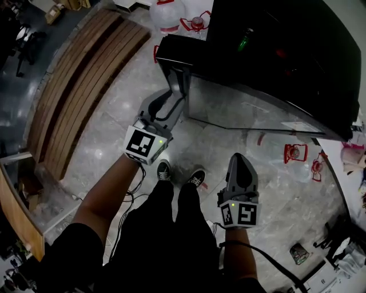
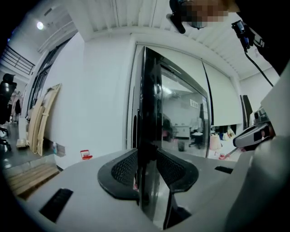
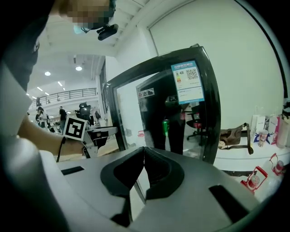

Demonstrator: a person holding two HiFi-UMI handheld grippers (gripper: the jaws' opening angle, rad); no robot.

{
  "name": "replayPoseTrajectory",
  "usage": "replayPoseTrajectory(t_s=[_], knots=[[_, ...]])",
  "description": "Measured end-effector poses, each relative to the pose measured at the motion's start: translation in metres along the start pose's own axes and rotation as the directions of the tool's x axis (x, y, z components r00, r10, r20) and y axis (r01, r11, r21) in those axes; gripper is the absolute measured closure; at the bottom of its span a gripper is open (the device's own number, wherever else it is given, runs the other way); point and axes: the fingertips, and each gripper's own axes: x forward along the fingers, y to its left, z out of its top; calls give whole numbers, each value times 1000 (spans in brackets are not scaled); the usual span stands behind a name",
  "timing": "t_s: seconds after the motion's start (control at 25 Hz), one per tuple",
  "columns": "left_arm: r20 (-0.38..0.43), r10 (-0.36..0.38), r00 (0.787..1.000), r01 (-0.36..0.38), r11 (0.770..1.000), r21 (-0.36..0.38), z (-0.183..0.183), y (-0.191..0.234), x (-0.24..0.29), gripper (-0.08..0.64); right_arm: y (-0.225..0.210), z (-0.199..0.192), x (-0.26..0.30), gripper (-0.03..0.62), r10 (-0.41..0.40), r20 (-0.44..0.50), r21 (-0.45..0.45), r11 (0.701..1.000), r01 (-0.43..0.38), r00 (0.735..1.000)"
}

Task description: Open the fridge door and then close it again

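Observation:
The black fridge [image 1: 286, 51] stands at the upper right of the head view, and its glass door [image 1: 240, 109] swings out toward me. My left gripper [image 1: 170, 104] is at the door's free edge. In the left gripper view the dark door edge [image 2: 149, 113] runs upright between the pads of my left gripper [image 2: 148, 168], which lie against it on both sides. My right gripper [image 1: 238, 159] hangs lower right, apart from the door. Its jaws meet with nothing between them in the right gripper view, where my right gripper [image 3: 144, 157] faces the fridge [image 3: 186, 118].
A slatted wooden bench [image 1: 80, 86] lies on the floor to the left. Large water jugs [image 1: 168, 14] stand behind the fridge's corner, and red-handled jugs [image 1: 294, 151] sit on the floor to the right. My shoes [image 1: 180, 174] are just in front of the door.

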Motion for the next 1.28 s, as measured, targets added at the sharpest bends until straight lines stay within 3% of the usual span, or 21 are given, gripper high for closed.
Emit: replayPoseTrajectory(t_s=[0.84, 1.28], knots=[[2, -162, 987, 162, 987, 8, 14, 40, 105, 431, -39, -9, 9, 577, -117, -18, 36, 992, 118, 993], [20, -127, 992, 127, 992, -10, 16, 44, 140, 431, -68, -14, -1, 577, -188, -11, 60, 980, 188, 982]])
